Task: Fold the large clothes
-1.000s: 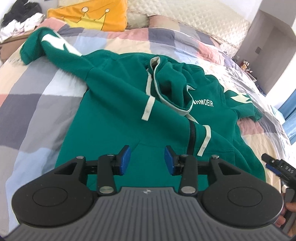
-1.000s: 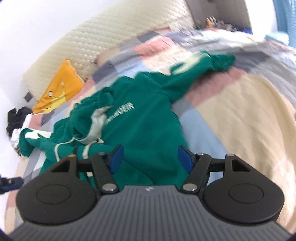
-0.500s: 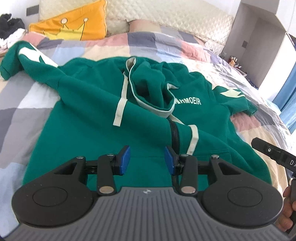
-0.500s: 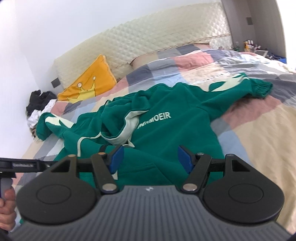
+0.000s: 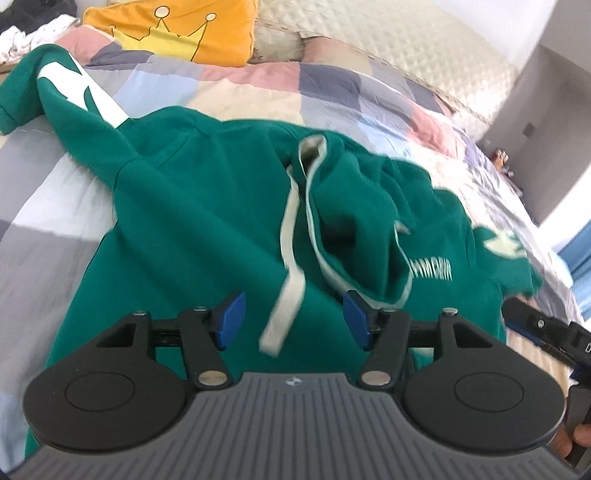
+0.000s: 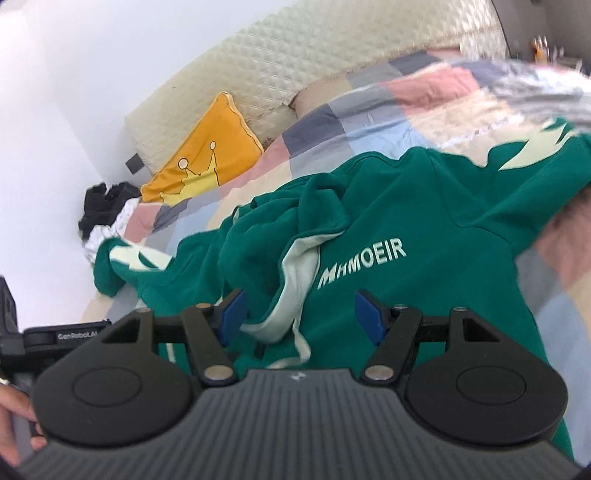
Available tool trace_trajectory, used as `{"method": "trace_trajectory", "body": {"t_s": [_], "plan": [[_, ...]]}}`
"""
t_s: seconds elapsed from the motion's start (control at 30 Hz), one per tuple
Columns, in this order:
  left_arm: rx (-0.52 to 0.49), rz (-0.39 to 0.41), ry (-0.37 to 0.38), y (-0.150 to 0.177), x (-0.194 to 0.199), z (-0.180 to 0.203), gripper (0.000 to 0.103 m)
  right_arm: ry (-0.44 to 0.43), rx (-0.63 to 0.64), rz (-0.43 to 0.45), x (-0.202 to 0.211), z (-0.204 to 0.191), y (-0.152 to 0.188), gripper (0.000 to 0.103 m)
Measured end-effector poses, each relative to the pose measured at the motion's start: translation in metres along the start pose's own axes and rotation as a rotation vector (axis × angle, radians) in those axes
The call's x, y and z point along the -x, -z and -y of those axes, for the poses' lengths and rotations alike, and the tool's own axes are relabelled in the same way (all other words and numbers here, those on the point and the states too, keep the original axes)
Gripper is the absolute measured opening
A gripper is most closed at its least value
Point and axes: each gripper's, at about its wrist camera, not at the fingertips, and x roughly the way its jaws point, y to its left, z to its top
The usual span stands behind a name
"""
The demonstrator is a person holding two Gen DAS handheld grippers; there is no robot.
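Left wrist view: left gripper (image 5: 293, 321) jaws opening, nothing pinched; right gripper (image 6: 301, 315) gaping empty. Green hoodie (image 5: 207, 221) lying crumpled across bed (image 5: 44, 206). Approaching phase; probably grabbing hood next to flatten it.

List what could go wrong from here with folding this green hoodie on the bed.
1. The hood lies crumpled over the chest of the green hoodie; folding now would likely trap that lump.
2. The loose drawstring lies between the left claw fingers, whose jaws are opening; a grab could catch the cord alone.
3. The far sleeve lies bunched near the yellow pillow, so it may drag unevenly.
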Motion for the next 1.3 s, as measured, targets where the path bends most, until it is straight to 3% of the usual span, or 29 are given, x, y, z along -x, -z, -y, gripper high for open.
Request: {"method": "trace_trajectory", "body": {"t_s": [0.23, 0.47, 0.7, 0.9, 0.93, 0.97, 1.0, 1.03, 1.07, 1.13, 1.17, 1.2, 1.3], "plan": [[0.111, 0.037, 0.036, -0.067, -0.058, -0.025, 0.067, -0.068, -0.211, -0.052, -0.057, 0.049, -0.044, 0.068], [0.287, -0.038, 0.189, -0.112, -0.147, -0.046, 0.068, -0.157, -0.366, -0.104, -0.131, 0.074, -0.064, 0.078], [0.390, -0.050, 0.220, -0.147, -0.227, -0.054, 0.073, -0.135, -0.282, -0.119, -0.209, 0.073, -0.100, 0.078], [0.351, -0.070, 0.239, -0.175, -0.272, -0.058, 0.073, -0.097, -0.294, -0.150, -0.269, 0.079, -0.119, 0.079], [0.336, -0.080, 0.237, -0.179, -0.278, -0.057, 0.071, -0.098, -0.298, -0.157, -0.276, 0.080, -0.121, 0.079], [0.310, -0.083, 0.223, -0.184, -0.282, -0.055, 0.062, -0.087, -0.288, -0.173, -0.283, 0.080, -0.126, 0.078], [0.281, -0.090, 0.200, -0.189, -0.288, -0.053, 0.054, -0.060, -0.269, -0.195, -0.288, 0.078, -0.129, 0.075], [0.254, -0.103, 0.167, -0.194, -0.292, -0.053, 0.032, -0.022, -0.250, -0.219, -0.293, 0.077, -0.133, 0.064], [0.240, -0.120, 0.140, -0.198, -0.296, -0.055, 0.023, 0.008, -0.238, -0.237, -0.296, 0.076, -0.136, 0.057], [0.238, -0.144, 0.154, -0.206, -0.298, -0.061, 0.014, 0.044, -0.212, -0.265, -0.297, 0.074, -0.142, 0.027], [0.231, -0.137, 0.166, -0.211, -0.294, -0.064, 0.012, 0.037, -0.210, -0.274, -0.292, 0.075, -0.146, 0.019], [0.227, -0.127, 0.190, -0.216, -0.289, -0.067, 0.011, 0.015, -0.216, -0.266, -0.285, 0.076, -0.148, 0.013], [0.263, -0.103, 0.277, -0.224, -0.266, -0.083, 0.010, -0.026, -0.226, -0.239, -0.261, 0.079, -0.160, 0.012]]}}
